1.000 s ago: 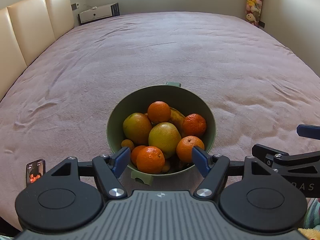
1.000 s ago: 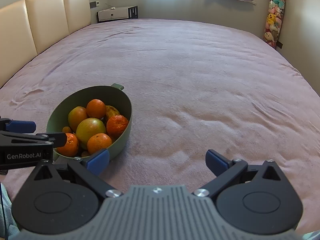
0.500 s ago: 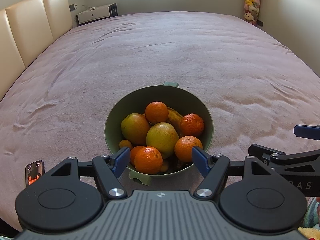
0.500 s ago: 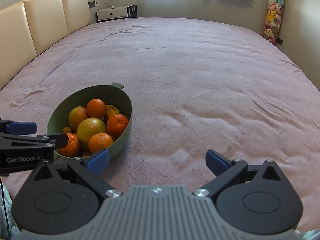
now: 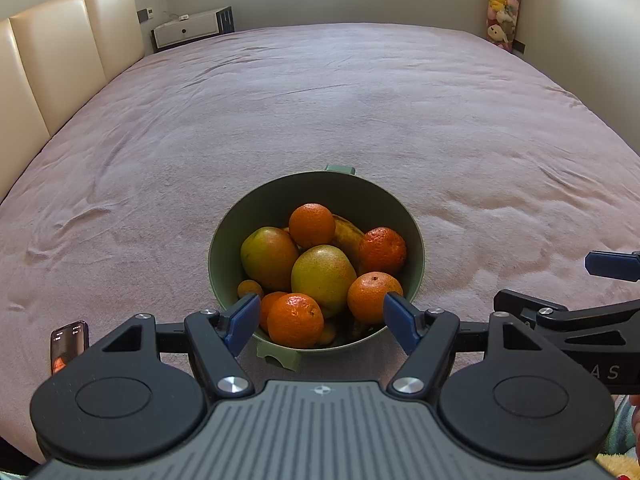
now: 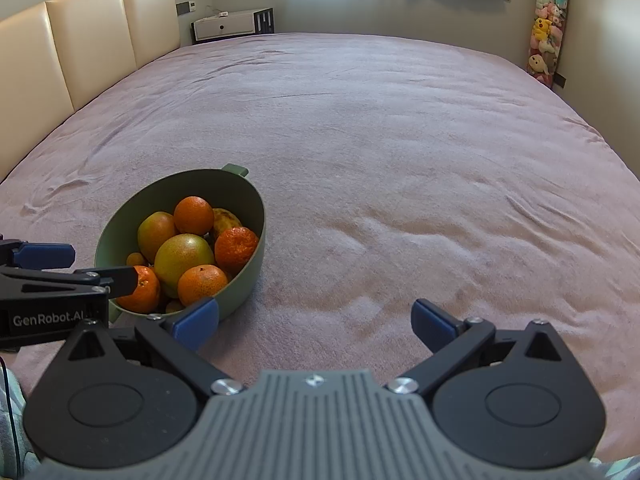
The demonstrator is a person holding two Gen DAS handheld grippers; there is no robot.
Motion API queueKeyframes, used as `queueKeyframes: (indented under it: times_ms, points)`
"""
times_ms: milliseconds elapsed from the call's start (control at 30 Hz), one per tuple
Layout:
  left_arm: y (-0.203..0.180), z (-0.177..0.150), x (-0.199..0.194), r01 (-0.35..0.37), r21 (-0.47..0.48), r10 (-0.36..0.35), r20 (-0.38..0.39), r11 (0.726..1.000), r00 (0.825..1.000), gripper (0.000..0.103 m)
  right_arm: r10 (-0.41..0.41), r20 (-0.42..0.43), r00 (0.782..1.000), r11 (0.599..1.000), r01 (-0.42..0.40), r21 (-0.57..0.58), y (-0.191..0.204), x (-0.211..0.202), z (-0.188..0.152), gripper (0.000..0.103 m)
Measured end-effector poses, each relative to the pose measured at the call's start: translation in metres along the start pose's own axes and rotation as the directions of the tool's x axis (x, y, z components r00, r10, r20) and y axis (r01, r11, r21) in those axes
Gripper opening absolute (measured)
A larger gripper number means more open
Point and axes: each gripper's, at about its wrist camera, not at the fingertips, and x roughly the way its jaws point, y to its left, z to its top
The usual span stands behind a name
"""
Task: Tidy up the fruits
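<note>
A green two-handled bowl (image 5: 272, 200) stands on the pink bedspread, full of fruit: several oranges (image 5: 295, 320), two yellow-green apples (image 5: 323, 274) and a darker fruit behind them. My left gripper (image 5: 320, 318) is open and empty, just before the bowl's near rim, with its blue pads to either side of the front oranges. The bowl also shows in the right wrist view (image 6: 224, 184), at the left. My right gripper (image 6: 314, 322) is open and empty, over bare bedspread to the right of the bowl.
A phone (image 5: 68, 346) lies on the bed at the near left. A cream headboard (image 5: 60, 60) runs along the left, a white cabinet (image 5: 192, 32) stands at the far left corner, and hanging plush toys (image 6: 546, 32) at the far right.
The left gripper has shifted slightly, so the bowl sits a little further left in its view. The right gripper has hardly moved. Both stay open.
</note>
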Motion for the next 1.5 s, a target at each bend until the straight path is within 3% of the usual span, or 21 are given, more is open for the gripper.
queueKeyframes:
  times_ms: [1500]
  points:
    - [-0.0006, -0.0020, 0.0002, -0.001, 0.015, 0.002, -0.014, 1.000, 1.000, 0.082, 0.002, -0.016, 1.000, 1.000, -0.002, 0.002, 0.0033, 0.0014, -0.0042, 0.099]
